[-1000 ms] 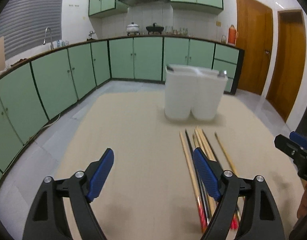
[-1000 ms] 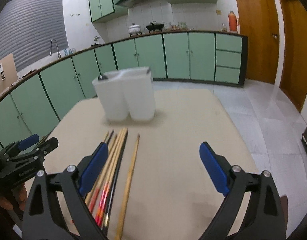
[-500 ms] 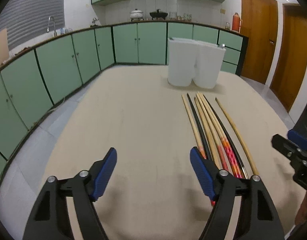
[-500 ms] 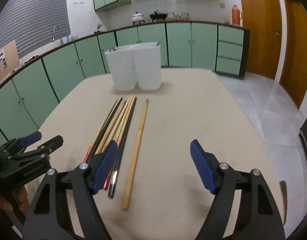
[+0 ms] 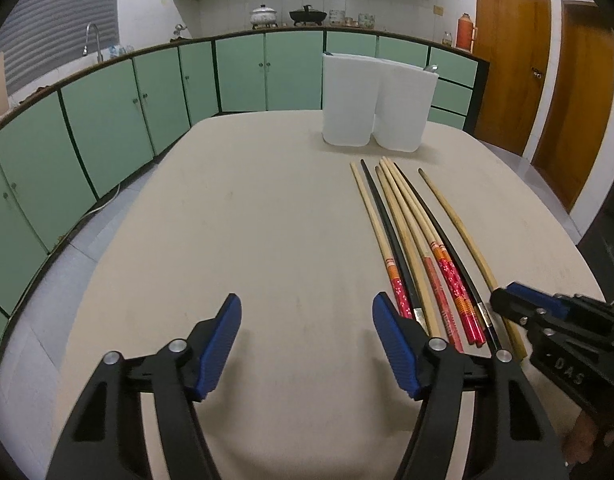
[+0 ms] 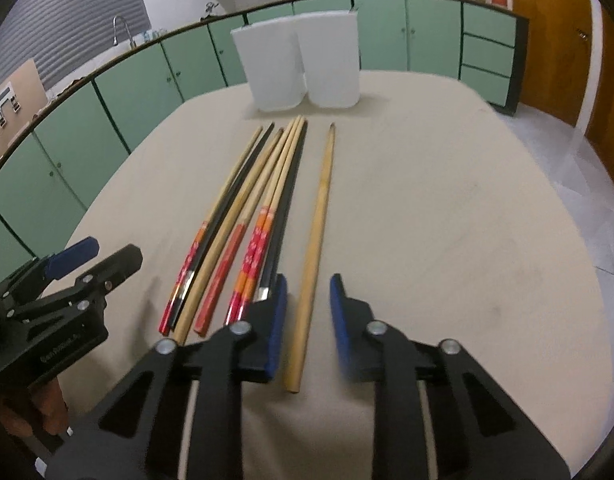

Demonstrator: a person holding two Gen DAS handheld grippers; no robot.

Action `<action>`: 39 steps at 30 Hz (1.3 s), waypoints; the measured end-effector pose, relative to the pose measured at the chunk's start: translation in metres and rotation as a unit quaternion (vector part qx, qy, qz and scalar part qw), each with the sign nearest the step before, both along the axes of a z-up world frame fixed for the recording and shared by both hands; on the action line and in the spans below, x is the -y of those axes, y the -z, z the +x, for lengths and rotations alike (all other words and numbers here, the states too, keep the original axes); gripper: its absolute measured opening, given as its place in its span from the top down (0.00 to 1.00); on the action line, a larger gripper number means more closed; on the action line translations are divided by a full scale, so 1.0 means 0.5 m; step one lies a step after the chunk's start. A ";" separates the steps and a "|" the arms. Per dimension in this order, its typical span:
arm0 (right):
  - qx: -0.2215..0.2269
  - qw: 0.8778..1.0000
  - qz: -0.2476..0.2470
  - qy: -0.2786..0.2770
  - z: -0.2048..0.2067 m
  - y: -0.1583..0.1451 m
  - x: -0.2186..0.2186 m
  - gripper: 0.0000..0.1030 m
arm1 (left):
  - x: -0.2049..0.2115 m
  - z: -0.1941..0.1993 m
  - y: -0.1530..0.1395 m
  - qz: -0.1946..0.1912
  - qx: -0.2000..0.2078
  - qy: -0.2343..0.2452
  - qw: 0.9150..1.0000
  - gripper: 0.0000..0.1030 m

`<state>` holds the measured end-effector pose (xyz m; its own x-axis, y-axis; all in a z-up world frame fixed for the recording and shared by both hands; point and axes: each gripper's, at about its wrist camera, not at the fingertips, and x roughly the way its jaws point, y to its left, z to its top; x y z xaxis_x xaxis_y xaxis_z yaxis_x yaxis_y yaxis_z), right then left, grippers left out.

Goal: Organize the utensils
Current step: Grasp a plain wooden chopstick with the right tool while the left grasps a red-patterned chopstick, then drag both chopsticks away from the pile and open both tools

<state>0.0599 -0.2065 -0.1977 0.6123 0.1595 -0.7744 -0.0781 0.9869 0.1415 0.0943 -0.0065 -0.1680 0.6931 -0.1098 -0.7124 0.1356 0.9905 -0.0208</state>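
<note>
Several chopsticks (image 5: 411, 240) lie side by side on the beige table: plain wood, black, and red-patterned ends (image 6: 251, 268). One plain wooden chopstick (image 6: 315, 240) lies apart on the right, also in the left wrist view (image 5: 463, 232). My right gripper (image 6: 307, 320) straddles its near end, fingers narrowed but not touching it. My left gripper (image 5: 307, 344) is open and empty over bare table left of the bundle. Two white holders (image 5: 375, 104) stand at the far end, also in the right wrist view (image 6: 303, 68).
The table (image 5: 247, 220) has rounded edges. Green cabinets (image 5: 107, 120) run along the left and back. Wooden doors (image 5: 547, 80) stand at the right. The other gripper shows at each view's edge, the right one (image 5: 547, 320) and the left one (image 6: 67, 280).
Both grippers have dropped and tilted toward the table. The right gripper has moved over the lone chopstick and its fingers have narrowed around it. The left stays wide open.
</note>
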 end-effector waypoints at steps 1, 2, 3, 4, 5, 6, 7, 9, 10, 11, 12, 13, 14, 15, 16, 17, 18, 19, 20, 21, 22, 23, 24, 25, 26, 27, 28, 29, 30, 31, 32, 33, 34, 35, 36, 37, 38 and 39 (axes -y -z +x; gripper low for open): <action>0.001 1.000 -0.003 -0.001 0.000 -0.001 0.000 0.88 | 0.000 0.000 0.000 -0.002 -0.001 0.001 1.000 0.35; 0.000 1.000 -0.005 -0.002 0.001 -0.002 0.000 0.92 | 0.001 -0.001 0.001 -0.004 -0.003 0.004 1.000 0.35; -0.001 1.000 -0.003 -0.003 0.002 -0.002 0.002 0.92 | 0.003 -0.001 0.002 -0.005 -0.005 0.005 1.000 0.35; -0.002 1.000 -0.001 -0.003 0.002 -0.003 0.004 0.93 | 0.005 -0.002 0.002 -0.007 -0.006 0.009 1.000 0.35; -0.003 1.000 0.000 -0.003 0.002 -0.004 0.006 0.94 | 0.008 -0.002 0.003 -0.008 -0.008 0.012 1.000 0.35; -0.003 1.000 -0.001 -0.001 0.001 -0.005 0.008 0.94 | 0.010 -0.003 0.004 -0.010 -0.009 0.014 1.000 0.35; -0.003 1.000 0.000 0.000 0.002 -0.005 0.012 0.94 | 0.014 -0.003 0.005 -0.011 -0.010 0.017 1.000 0.35; -0.003 1.000 0.002 0.006 0.000 -0.005 0.021 0.94 | 0.021 -0.003 0.008 -0.011 -0.012 0.020 1.000 0.35; -0.002 1.000 0.001 0.008 0.000 -0.006 0.024 0.94 | 0.025 -0.003 0.009 -0.011 -0.014 0.023 1.000 0.35; -0.002 1.000 0.001 0.011 0.000 -0.006 0.029 0.94 | 0.028 -0.004 0.011 -0.011 -0.016 0.026 0.999 0.35; -0.002 1.000 0.001 0.015 -0.002 -0.007 0.037 0.94 | 0.033 -0.003 0.013 -0.010 -0.017 0.029 0.999 0.35; -0.002 1.000 0.001 0.019 -0.003 -0.007 0.043 0.94 | 0.037 -0.004 0.014 -0.009 -0.018 0.031 0.999 0.35; -0.002 1.000 0.001 0.021 -0.003 -0.006 0.048 0.94 | 0.041 -0.004 0.016 -0.009 -0.019 0.033 0.999 0.35; -0.001 1.000 0.002 0.024 -0.003 -0.006 0.055 0.94 | 0.045 -0.004 0.017 -0.008 -0.021 0.036 0.999 0.35; -0.001 1.000 0.003 0.027 -0.004 -0.005 0.058 0.94 | 0.048 -0.005 0.020 -0.004 -0.022 0.038 0.999 0.35; -0.001 1.000 0.004 0.029 -0.004 -0.005 0.063 0.94 | 0.051 -0.005 0.024 -0.001 -0.024 0.039 0.999 0.35; -0.001 0.999 0.004 0.032 -0.005 -0.004 0.066 0.94 | 0.053 -0.004 0.028 0.003 -0.026 0.038 0.999 0.35; -0.001 0.999 0.005 0.034 -0.005 -0.004 0.071 0.94 | 0.052 -0.005 0.029 0.004 -0.024 0.035 0.999 0.35; 0.000 0.999 0.007 0.037 -0.005 -0.003 0.074 0.94 | 0.051 -0.004 0.030 0.004 -0.024 0.033 0.999 0.34; 0.000 0.999 0.008 0.038 -0.005 -0.003 0.077 0.94 | 0.050 -0.002 0.031 0.001 -0.027 0.033 0.999 0.35; 0.000 0.999 0.010 0.039 -0.004 -0.002 0.080 0.94 | 0.049 -0.001 0.031 0.004 -0.027 0.028 0.999 0.35; 0.001 0.999 0.011 0.040 -0.004 -0.002 0.081 0.94 | 0.048 0.000 0.031 0.004 -0.026 0.025 0.999 0.35; 0.001 0.999 0.012 0.040 -0.004 -0.001 0.083 0.94 | 0.047 0.001 0.031 0.003 -0.027 0.023 0.999 0.35; 0.001 0.999 0.013 0.040 -0.003 -0.001 0.083 0.94 | 0.046 0.000 0.030 0.003 -0.027 0.022 0.999 0.35; 0.001 0.999 0.013 0.040 -0.003 -0.001 0.083 0.94 | 0.045 0.001 0.030 0.005 -0.027 0.021 0.999 0.38; 0.002 0.999 0.012 0.040 -0.003 -0.001 0.083 0.94 | 0.046 0.002 0.029 0.006 -0.027 0.022 0.999 0.41; 0.002 0.999 0.012 0.040 -0.003 -0.001 0.083 0.94 | 0.046 0.002 0.030 0.006 -0.027 0.022 0.999 0.42; 0.001 0.999 0.011 0.039 -0.003 -0.001 0.083 0.94 | 0.046 0.002 0.030 0.007 -0.027 0.023 0.999 0.49; 0.001 0.999 0.010 0.039 -0.003 0.000 0.083 0.94 | 0.049 0.004 0.032 0.012 -0.029 0.021 0.999 0.56; 0.001 0.999 0.009 0.038 -0.001 0.001 0.082 0.94 | 0.049 0.003 0.033 0.014 -0.027 0.020 0.999 0.57; 0.001 0.999 0.009 0.038 0.000 0.001 0.083 0.94 | 0.049 0.002 0.033 0.013 -0.026 0.021 0.999 0.61; 0.001 0.999 0.008 0.038 0.000 0.001 0.082 0.94 | 0.050 0.003 0.032 0.010 -0.026 0.024 0.999 0.70; 0.001 0.999 0.008 0.037 0.001 0.001 0.081 0.94 | 0.051 0.003 0.031 0.007 -0.027 0.027 0.999 0.74; 0.001 0.999 0.008 0.037 0.002 0.000 0.081 0.94 | 0.050 0.004 0.031 0.004 -0.027 0.029 0.999 0.85; 0.001 0.999 0.007 0.038 0.002 0.000 0.081 0.94 | 0.049 0.006 0.031 -0.002 -0.029 0.029 0.999 0.93; 0.001 0.999 0.008 0.039 0.002 -0.001 0.080 0.94 | 0.047 0.008 0.032 -0.006 -0.031 0.027 0.999 0.93; 0.001 0.999 0.008 0.040 0.002 -0.001 0.080 0.94 | 0.044 0.010 0.032 -0.011 -0.033 0.024 0.999 0.94; 0.001 0.999 0.008 0.042 0.003 -0.001 0.080 0.94 | 0.041 0.012 0.032 -0.012 -0.034 0.018 0.999 0.94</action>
